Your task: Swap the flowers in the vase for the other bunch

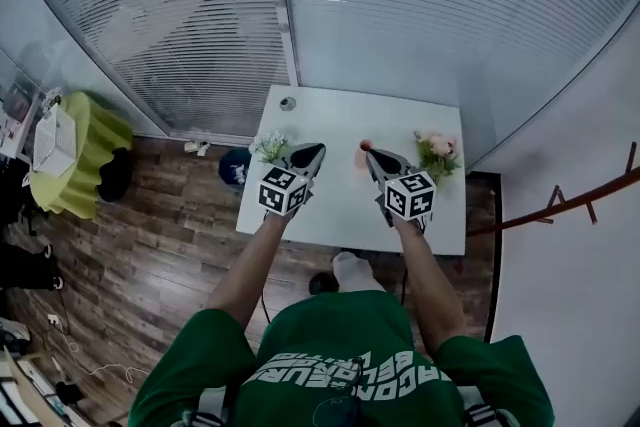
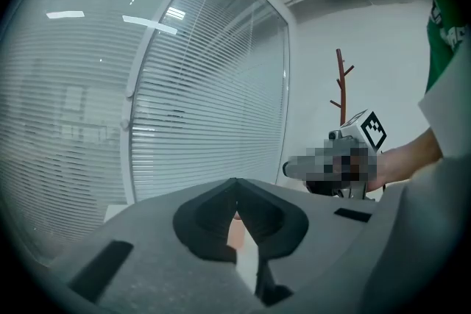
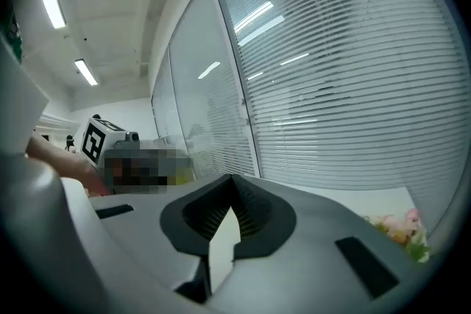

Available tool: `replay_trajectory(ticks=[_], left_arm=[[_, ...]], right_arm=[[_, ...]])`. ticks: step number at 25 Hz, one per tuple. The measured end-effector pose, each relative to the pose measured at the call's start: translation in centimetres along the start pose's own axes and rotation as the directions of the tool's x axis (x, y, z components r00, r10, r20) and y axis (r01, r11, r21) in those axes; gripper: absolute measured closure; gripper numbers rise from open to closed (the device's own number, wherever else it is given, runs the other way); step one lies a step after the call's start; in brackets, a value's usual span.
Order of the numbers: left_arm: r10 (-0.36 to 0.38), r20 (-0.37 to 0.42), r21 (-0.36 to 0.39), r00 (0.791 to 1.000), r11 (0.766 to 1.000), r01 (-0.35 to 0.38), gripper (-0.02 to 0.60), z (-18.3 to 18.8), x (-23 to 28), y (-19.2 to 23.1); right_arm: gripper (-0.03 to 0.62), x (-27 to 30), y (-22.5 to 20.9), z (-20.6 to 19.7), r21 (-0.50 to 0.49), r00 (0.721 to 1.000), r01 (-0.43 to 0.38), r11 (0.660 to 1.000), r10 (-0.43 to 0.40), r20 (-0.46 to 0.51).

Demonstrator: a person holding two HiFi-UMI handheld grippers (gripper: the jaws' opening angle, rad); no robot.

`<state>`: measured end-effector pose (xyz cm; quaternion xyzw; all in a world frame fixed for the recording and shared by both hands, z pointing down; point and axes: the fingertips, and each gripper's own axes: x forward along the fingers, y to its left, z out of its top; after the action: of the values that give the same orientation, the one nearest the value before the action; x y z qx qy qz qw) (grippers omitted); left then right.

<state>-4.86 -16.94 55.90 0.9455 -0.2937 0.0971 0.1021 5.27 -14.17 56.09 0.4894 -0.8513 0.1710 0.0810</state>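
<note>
While both arms are stretched over the table point(image 1: 340, 115), the left gripper point(image 1: 318, 148) and right gripper point(image 1: 368, 153) are held clenched, empty, between the white bunch point(image 1: 268, 147) and pink bunch point(image 1: 438, 150).

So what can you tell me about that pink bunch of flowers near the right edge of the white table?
The pink bunch is a small cluster of pale pink blooms with green leaves around them; whether real or artificial cannot be told. It sits on the white table close to its right edge, beside the right claw, which is shut, empty and not holding it. Its stems are too small to make out.
</note>
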Motion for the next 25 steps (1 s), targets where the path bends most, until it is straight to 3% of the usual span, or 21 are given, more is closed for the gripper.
replay_trajectory(ticks=[8, 18, 25], left_arm=[[-0.088, -0.009, 0.035, 0.996, 0.996, 0.088, 0.574, 0.4, 2.4, -4.3], [-0.092, -0.004, 0.061, 0.996, 0.994, 0.092, 0.574, 0.9, 2.7, -5.2], [-0.142, 0.024, 0.019, 0.99, 0.99, 0.141, 0.574, 1.3, 2.8, -6.1]], right_arm=[[0.58, -5.8, -3.2, 0.1, 0.027, 0.993, 0.11, 0.994, -0.111, 0.042], [0.58, -7.0, -3.3, -0.5, 0.032, 0.99, 0.132, 0.991, -0.133, 0.038], [0.58, -7.8, -3.3, -0.6, 0.04, 0.987, 0.152, 0.988, -0.154, 0.04]])
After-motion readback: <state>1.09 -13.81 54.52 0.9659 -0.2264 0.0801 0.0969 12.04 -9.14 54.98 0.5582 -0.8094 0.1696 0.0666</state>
